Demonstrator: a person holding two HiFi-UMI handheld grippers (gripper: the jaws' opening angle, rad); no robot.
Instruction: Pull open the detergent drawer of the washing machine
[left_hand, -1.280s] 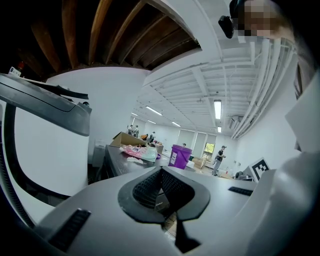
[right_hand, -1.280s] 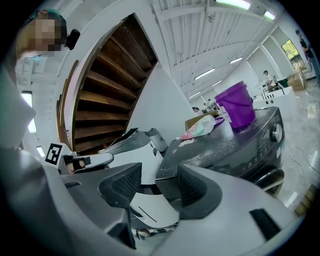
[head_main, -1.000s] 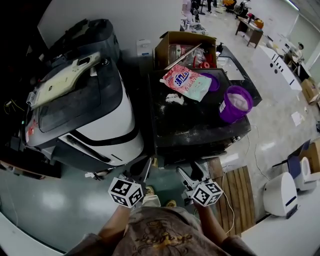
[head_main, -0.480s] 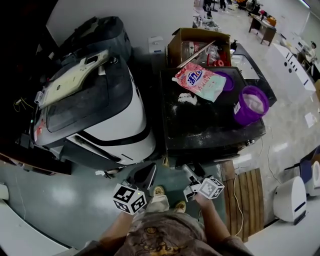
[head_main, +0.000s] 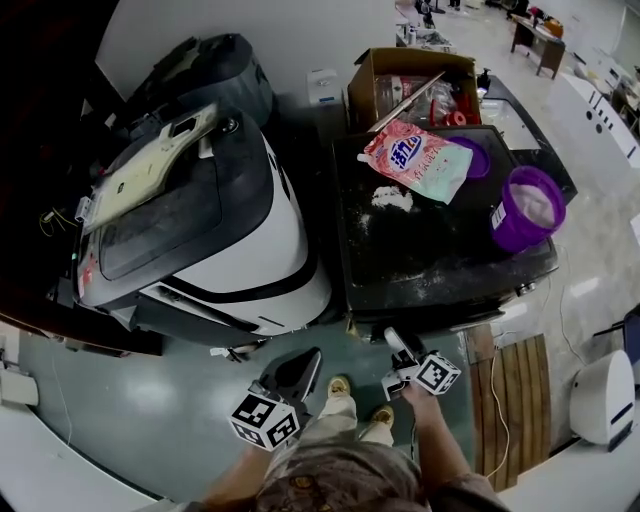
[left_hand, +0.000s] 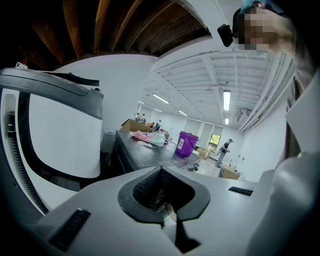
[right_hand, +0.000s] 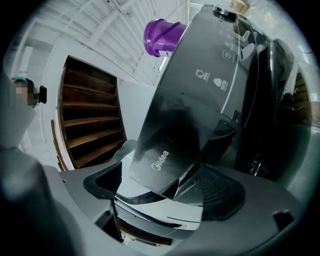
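Approach step: right gripper, jaws just opening wide, framing but not gripping the detergent drawer, lower centre, on the dark washing machine; left gripper closed, empty; next, probably: clamp drawer lip, pull.

- The head view looks steeply down from above the person onto the washing machine, the white machine and the floor. The left tool and right tool sit at its lower edge.
- The left gripper view rides low, facing almost level across the washing machine's top toward the distant purple bucket.
- The right gripper view, rolled sideways, sits close against the washing machine's front.
- All 3 views share the washing machine and the purple bucket.
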